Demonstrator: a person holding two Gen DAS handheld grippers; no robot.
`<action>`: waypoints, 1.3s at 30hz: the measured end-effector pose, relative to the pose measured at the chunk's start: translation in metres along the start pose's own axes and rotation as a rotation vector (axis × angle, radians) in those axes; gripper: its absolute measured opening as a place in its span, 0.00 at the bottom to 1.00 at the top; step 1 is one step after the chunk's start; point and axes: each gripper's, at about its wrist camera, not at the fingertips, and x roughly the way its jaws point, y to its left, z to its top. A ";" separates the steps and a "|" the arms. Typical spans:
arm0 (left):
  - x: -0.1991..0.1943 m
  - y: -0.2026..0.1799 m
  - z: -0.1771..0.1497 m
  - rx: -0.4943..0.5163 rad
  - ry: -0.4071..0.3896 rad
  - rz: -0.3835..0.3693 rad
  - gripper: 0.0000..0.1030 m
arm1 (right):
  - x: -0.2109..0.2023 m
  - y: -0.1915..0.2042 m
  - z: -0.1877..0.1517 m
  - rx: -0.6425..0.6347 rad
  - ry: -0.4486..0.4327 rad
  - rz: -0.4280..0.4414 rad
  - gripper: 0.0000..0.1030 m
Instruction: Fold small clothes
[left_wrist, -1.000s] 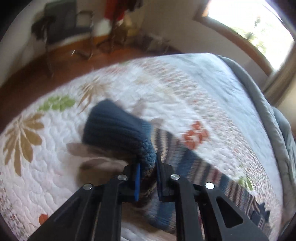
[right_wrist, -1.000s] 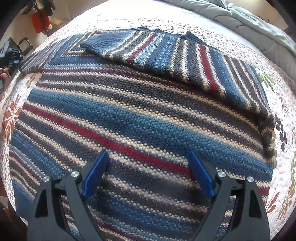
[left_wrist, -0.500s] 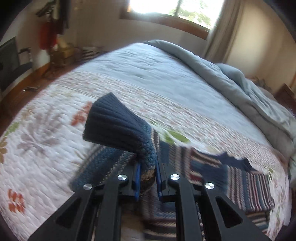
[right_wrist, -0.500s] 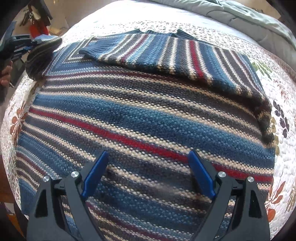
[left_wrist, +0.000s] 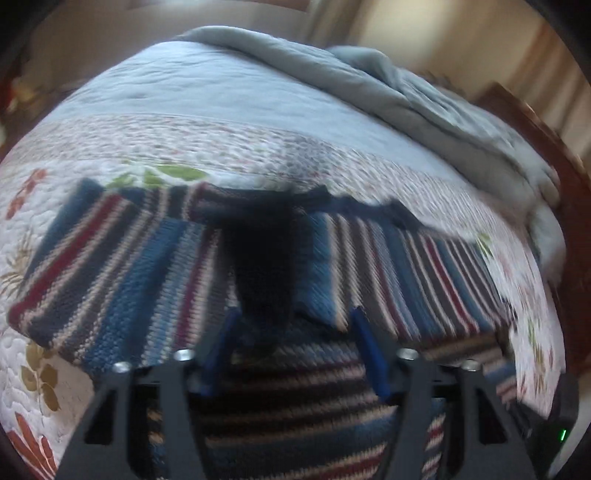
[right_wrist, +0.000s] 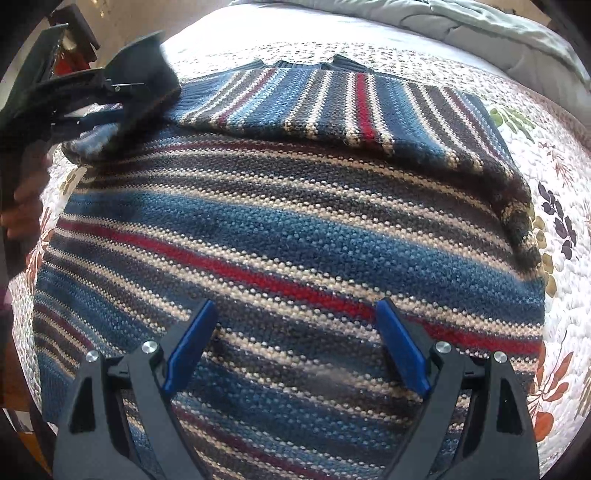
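Quilt (right_wrist: 561, 258); sweater (right_wrist: 280, 236) beneath right tongs (right_wrist: 297, 343)

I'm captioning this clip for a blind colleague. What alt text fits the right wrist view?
A striped knit sweater lies on a floral quilt, one sleeve folded across. The open right gripper hovers above; the left gripper is releasing the other sleeve's cuff.

Sweater (right_wrist: 280, 236) flat on quilt (right_wrist: 565, 155); duvet (left_wrist: 388, 92) behind.
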 end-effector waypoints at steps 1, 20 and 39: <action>-0.006 -0.002 -0.006 0.014 0.005 -0.010 0.73 | 0.000 -0.001 0.000 -0.003 0.000 0.001 0.85; -0.043 0.073 -0.032 -0.212 0.053 0.484 0.79 | 0.022 0.062 0.128 -0.003 0.104 0.112 0.81; -0.068 0.115 -0.026 -0.379 0.006 0.472 0.85 | 0.030 0.077 0.176 0.047 0.128 0.268 0.00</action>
